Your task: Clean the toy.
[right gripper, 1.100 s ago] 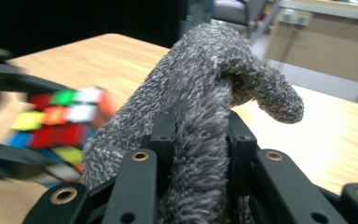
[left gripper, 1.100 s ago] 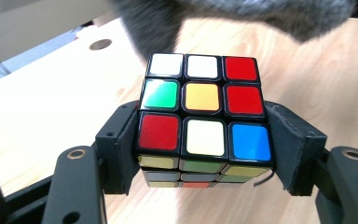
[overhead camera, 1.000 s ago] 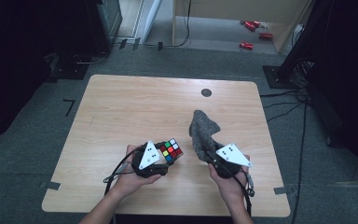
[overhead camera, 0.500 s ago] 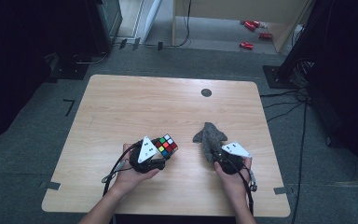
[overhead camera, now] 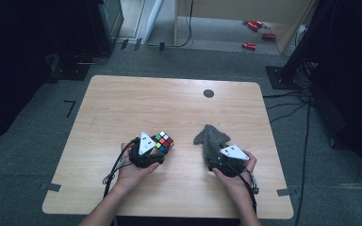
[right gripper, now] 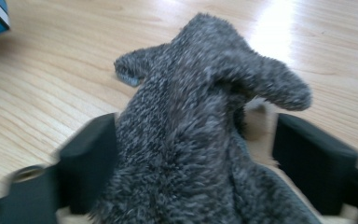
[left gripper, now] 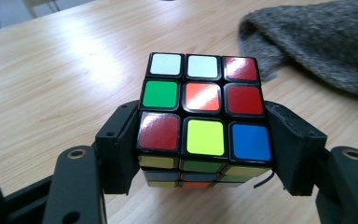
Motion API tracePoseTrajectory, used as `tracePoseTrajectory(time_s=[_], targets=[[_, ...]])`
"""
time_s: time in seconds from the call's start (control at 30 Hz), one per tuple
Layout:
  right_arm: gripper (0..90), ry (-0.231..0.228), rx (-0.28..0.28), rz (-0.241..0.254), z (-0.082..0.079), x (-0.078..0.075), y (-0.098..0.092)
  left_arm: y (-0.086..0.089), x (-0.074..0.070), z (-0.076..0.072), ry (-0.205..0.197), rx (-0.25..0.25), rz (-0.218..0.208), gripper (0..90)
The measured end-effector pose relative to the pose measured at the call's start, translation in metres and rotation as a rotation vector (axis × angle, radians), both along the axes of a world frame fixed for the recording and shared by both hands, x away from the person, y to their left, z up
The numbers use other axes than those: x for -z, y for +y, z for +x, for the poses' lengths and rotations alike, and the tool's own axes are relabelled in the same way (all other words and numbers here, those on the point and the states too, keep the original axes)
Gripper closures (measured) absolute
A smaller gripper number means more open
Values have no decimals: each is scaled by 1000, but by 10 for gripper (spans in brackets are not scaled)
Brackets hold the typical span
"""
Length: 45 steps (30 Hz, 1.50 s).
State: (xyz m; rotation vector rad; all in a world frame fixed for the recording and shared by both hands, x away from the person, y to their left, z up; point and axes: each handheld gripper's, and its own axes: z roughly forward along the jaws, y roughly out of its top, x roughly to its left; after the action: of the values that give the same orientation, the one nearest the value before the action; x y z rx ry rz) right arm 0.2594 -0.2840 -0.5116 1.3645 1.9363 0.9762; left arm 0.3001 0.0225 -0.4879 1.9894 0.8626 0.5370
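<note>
The left tool (overhead camera: 156, 149) gripped a Rubik's cube (left gripper: 204, 116) low over the bench (overhead camera: 122, 108); the right tool (right gripper: 200, 163) had just been opening – its jaws gaped around the grey fuzzy glove (right gripper: 200, 130), pads clear. Fibres might snag a withdrawing jaw and drag it. No legible writing

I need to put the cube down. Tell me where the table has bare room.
The far half of the table is bare wood, apart from a small dark disc near the far edge. So is the left side. The near middle is crowded: cube, grey woolly cloth, both hands.
</note>
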Motion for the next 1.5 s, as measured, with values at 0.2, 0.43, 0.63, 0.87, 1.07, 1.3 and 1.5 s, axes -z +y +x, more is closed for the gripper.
tracePoseTrajectory(time_s=[0.2,0.43,0.63,0.87,1.07,1.3,1.5], targets=[[1,-36,3,75,-7,-15,-14,3,3,10,16,-50,-2,352],[0,-12,25,60,-9,-13,-31,0,9,19,28,-78,20,351],[0,-15,31,63,-11,-13,-37,-1,12,22,40,-87,19,352],[0,-24,26,66,-13,-15,-40,-1,14,24,60,-82,6,351],[0,-27,33,65,-13,-16,-43,1,12,22,35,-68,-14,300],[0,-29,40,61,-14,-17,-47,7,3,18,4,-78,-42,141],[0,-34,36,45,-16,-21,-52,24,-10,9,-12,-100,-87,107]])
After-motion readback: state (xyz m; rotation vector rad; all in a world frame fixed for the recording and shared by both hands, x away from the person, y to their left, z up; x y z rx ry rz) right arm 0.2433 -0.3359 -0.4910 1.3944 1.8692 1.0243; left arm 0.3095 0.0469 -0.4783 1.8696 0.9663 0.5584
